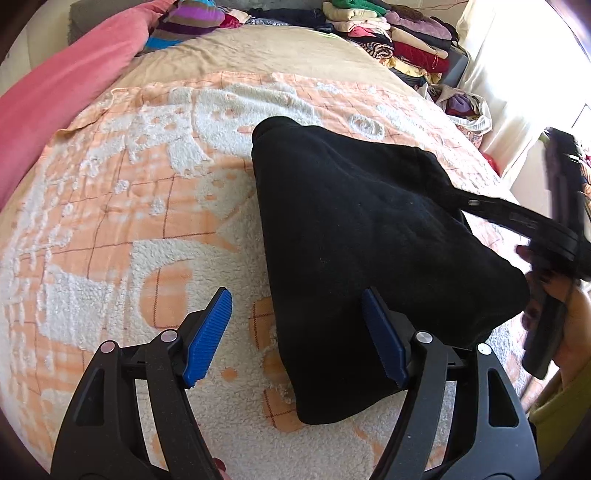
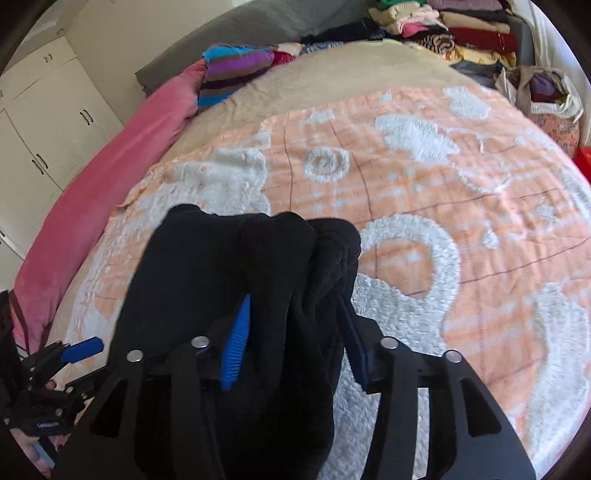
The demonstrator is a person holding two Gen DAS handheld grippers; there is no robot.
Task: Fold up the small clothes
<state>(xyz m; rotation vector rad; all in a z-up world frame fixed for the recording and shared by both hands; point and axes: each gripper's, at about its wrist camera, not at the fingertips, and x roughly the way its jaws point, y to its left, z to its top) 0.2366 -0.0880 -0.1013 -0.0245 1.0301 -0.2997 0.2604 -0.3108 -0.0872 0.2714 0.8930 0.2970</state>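
Note:
A black fleece garment lies folded on the orange-and-white blanket. My left gripper is open and empty above the garment's near left edge, with its right pad over the cloth. In the right wrist view the garment is bunched between my right gripper's blue pads, which hold a thick fold of it. The right gripper shows in the left wrist view at the garment's right side. The left gripper shows at the lower left of the right wrist view.
A pink duvet runs along the left of the bed. A striped garment and stacks of folded clothes sit at the far end. A bag of clothes stands at the right. White cupboards stand on the left.

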